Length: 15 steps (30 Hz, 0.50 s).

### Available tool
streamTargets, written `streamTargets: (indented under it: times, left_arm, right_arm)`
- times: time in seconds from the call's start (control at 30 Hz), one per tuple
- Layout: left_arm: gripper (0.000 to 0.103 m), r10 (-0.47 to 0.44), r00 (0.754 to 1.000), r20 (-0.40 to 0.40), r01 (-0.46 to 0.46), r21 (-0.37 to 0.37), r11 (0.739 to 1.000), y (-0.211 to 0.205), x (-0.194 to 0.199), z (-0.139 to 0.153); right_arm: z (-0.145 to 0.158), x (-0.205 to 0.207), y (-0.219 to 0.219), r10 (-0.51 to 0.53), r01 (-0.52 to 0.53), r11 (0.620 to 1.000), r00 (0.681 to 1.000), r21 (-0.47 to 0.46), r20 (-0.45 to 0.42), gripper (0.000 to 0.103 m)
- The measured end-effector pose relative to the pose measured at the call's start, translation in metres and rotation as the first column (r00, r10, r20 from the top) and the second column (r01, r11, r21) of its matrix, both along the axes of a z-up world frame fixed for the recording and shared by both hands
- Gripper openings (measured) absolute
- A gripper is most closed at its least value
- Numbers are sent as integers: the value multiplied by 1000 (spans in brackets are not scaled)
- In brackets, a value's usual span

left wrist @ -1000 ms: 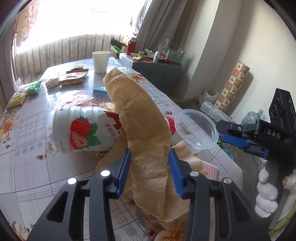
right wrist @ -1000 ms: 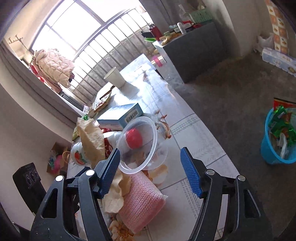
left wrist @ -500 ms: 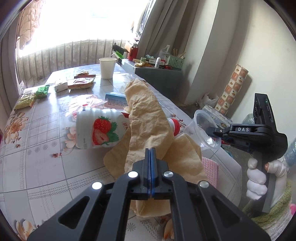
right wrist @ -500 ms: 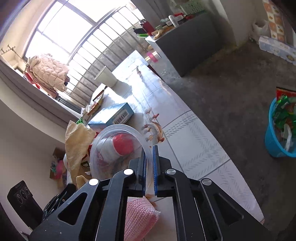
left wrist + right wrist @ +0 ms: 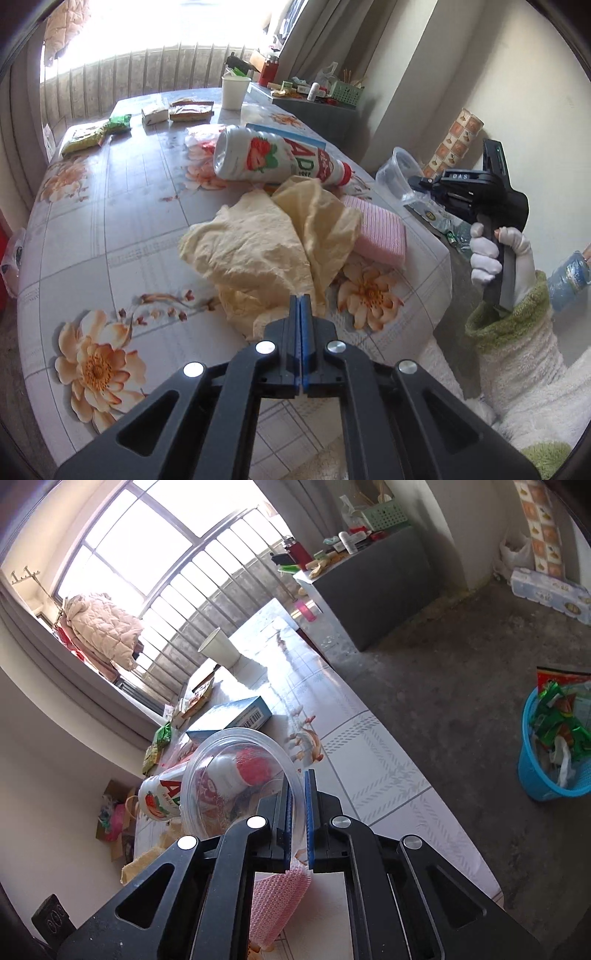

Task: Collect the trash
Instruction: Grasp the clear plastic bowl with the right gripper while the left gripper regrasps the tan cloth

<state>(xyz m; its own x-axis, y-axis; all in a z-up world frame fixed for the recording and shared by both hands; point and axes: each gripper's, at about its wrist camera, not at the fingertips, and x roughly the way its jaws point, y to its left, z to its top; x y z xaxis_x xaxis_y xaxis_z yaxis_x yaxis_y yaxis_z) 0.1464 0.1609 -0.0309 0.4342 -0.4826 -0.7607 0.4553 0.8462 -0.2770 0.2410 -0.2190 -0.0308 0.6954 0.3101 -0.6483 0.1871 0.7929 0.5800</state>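
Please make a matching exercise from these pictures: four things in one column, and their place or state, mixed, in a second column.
1. clear plastic cup
2. strawberry bottle
3. blue basket
4. white paper cup

a. upright at the table's far end
b. on the floor, filled with wrappers
c. pinched by the right gripper
d. lying on its side on the table

Pairs: 1-c, 2-d, 3-b, 4-a
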Motion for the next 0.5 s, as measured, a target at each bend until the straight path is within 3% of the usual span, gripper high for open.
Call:
streamTargets:
  times: [0.07,0.17,0.5]
  left_arm:
    - [6,-18,999,-45,18,12,1000,-3,-6,-8]
    - [48,23,997,-75,-23,-3,1000,3,-5,-15]
    - [74,151,970,-188,-181,-153,972,29,24,-21]
  right_arm:
    - [-1,-3,0,-1,1,1000,1000,-4,-5,5]
    - [-4,-4,1,-3,3,1000,1000,-6,-15,5]
    - [-10,-6,-3,-20,20,1000,999,-4,-33,5]
